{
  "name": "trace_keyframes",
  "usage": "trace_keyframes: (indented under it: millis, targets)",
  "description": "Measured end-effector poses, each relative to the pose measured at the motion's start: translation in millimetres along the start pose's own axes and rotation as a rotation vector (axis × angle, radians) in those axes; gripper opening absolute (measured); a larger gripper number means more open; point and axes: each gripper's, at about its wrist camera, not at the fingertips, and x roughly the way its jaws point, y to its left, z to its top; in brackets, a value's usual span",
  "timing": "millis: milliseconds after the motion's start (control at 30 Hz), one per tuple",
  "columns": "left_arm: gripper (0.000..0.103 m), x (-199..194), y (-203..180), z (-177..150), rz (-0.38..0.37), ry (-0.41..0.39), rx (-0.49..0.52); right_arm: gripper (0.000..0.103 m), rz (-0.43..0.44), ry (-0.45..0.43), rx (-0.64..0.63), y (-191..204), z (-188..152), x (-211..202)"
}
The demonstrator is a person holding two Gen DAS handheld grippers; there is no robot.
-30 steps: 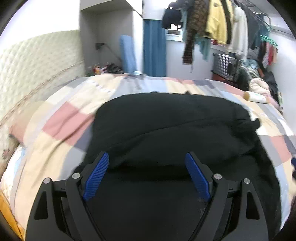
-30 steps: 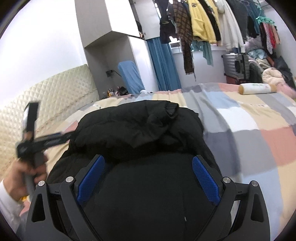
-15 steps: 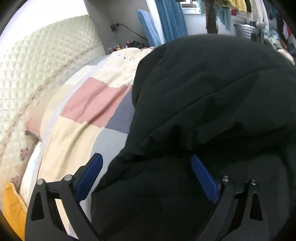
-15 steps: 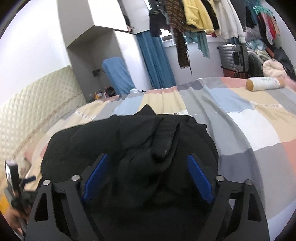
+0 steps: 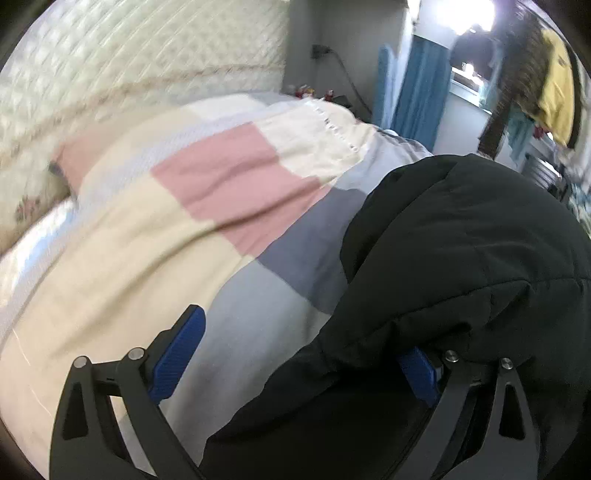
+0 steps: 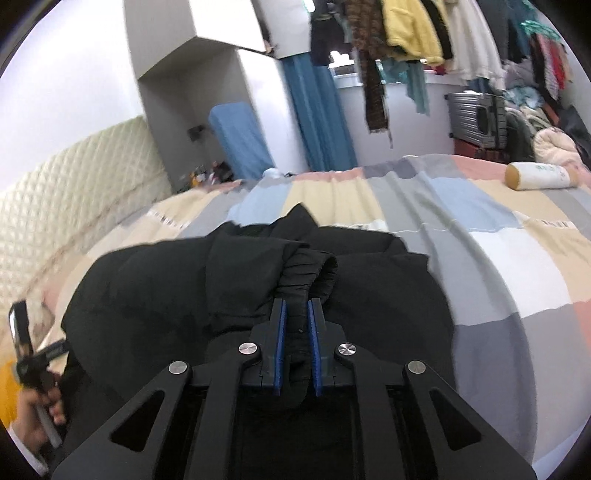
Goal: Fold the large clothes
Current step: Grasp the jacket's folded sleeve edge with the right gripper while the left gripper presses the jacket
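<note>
A: Left wrist view, left to right. Quilted headboard [image 5: 122, 62], blurred. Pillow [image 5: 26, 199] below it. Bed [image 5: 155, 236] under patchwork cover: cream, pink, grey-blue squares. Left hand-held gripper [image 5: 295, 354]: jaws wide, nothing pinched. Left blue pad [image 5: 177, 354] over bare cover; right pad tucked under the coat's edge.

B: Coat?

A: Black coat [image 5: 461, 266], padded, bunched on the bed, filling the right half of that view. Behind: blue curtain [image 5: 421, 92], hanging clothes [image 5: 554, 85], blurred.

B: Right wrist view?

A: Left to right again. Person's hand [image 6: 40, 402] at lower left edge, gripping the other tool's handle, just beside the coat. Headboard [image 6: 74, 177]. Blue chair back [image 6: 240, 136]. Curtain [image 6: 317, 118]. Coat [image 6: 155, 288] in centre, heaped on the bed [image 6: 498, 236]. Right hand-held gripper [image 6: 295, 343]: jaws closing, nearly together, a fold of black cloth by the cuff [image 6: 314, 273] between the pads, pressed by both.

B: Further right?

A: Clothes rail [image 6: 417, 33], grey suitcase [image 6: 476, 118], rolled bolster [image 6: 539, 175] on the bed's far corner, well apart from the coat.
</note>
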Motion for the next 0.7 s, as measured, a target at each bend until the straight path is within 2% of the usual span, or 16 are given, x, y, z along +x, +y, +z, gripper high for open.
trace_keyframes:
  millis: [100, 200, 433, 567, 600, 633, 700]
  targets:
    - [0.097, 1.1, 2.1, -0.8, -0.016, 0.014, -0.013, 0.010, -0.060, 0.034, -0.081, 12.3, -9.5, 12.1]
    - [0.097, 2.7, 3.1, -1.2, -0.019, 0.018, -0.013, 0.010, -0.065, 0.074, -0.066, 7.4, -20.9, 26.3]
    - [0.097, 3.5, -6.4, -3.6, -0.015, 0.031, 0.027, 0.007, -0.118, 0.120, -0.128, 7.5, -34.6, 45.3]
    - [0.097, -5.0, -12.4, -2.6, -0.012, 0.031, 0.057, 0.004, -0.116, 0.129, -0.091, 1.5, -37.0, 43.9]
    - [0.097, -10.6, -13.7, -2.7, -0.014, 0.026, 0.066, 0.005, -0.113, 0.124, -0.074, 0.7, -35.7, 39.1]
    - [0.097, -15.4, -14.7, -2.5, -0.015, 0.022, 0.074, 0.010, -0.102, 0.118, -0.052, -0.5, -34.2, 33.2]
    - [0.097, -27.2, -16.9, -1.1, -0.019, 0.014, 0.080, 0.010, -0.094, 0.121, -0.035, 0.6, -31.1, 24.1]
